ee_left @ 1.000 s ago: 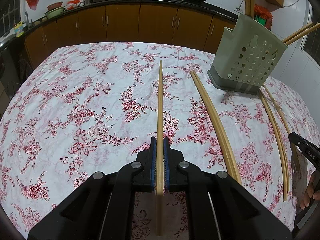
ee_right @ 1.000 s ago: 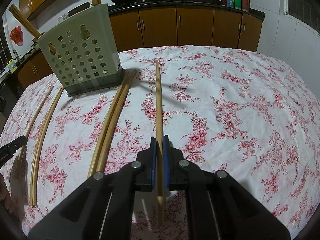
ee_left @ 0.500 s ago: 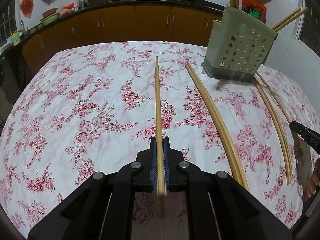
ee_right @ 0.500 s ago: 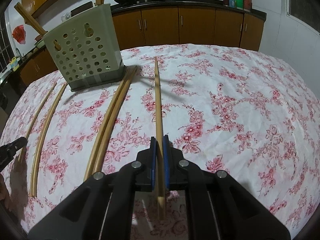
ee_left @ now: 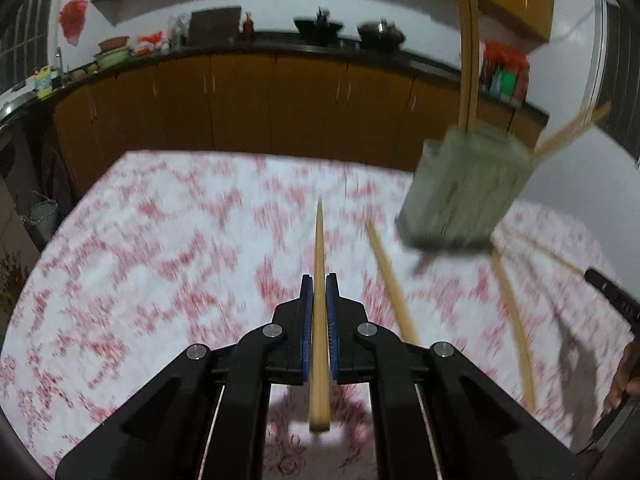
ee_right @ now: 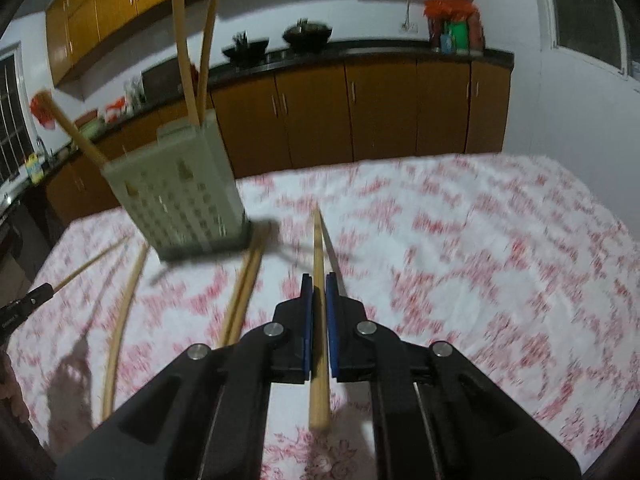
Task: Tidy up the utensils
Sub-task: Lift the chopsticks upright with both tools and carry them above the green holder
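Your left gripper (ee_left: 319, 296) pinches a long bamboo chopstick (ee_left: 319, 264) between its blue pads, centre frame. Your right gripper (ee_right: 319, 296) clamps another bamboo chopstick (ee_right: 318, 256) likewise. The perforated grey-green plastic utensil holder (ee_right: 180, 200) stands upper left in the right wrist view, on the red-floral tablecloth (ee_right: 480, 260), loose chopsticks (ee_right: 244, 292) lying beside it.

Open floral tablecloth (ee_right: 500, 264) is seen right of the perforated chopstick holder (ee_right: 180, 204); loose chopsticks (ee_right: 244, 292) lie beside it.
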Motion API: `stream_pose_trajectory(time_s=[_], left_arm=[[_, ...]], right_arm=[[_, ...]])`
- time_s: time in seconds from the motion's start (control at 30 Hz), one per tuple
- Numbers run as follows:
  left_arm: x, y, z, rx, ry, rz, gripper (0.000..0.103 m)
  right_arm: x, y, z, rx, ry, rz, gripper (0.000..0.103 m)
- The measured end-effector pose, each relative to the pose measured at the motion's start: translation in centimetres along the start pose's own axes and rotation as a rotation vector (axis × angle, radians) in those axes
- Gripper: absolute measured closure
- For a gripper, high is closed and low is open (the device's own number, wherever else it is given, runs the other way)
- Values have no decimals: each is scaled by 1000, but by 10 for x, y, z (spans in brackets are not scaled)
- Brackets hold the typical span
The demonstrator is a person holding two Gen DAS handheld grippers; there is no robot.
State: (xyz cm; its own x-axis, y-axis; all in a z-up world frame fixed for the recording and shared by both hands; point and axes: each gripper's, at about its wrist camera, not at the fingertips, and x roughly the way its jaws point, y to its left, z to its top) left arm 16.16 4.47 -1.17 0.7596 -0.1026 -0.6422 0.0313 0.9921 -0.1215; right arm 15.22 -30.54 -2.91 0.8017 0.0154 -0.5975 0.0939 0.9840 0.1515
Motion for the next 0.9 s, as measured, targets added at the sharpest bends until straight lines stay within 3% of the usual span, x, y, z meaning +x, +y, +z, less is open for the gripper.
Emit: stream_pose_trajectory(time_s=[0.17, 0.53, 0.9], left_arm=[[-25, 2, 24, -36, -97, -13, 96], [-50, -9, 47, 5, -174, -30, 96], [-91, -45, 78, 80, -290, -118, 96]], right_arm=[[-18, -2, 14, 16, -73, 12, 95], [-45, 0, 42, 26, -156, 38, 95], [-103, 20, 98, 31, -291, 222, 95]])
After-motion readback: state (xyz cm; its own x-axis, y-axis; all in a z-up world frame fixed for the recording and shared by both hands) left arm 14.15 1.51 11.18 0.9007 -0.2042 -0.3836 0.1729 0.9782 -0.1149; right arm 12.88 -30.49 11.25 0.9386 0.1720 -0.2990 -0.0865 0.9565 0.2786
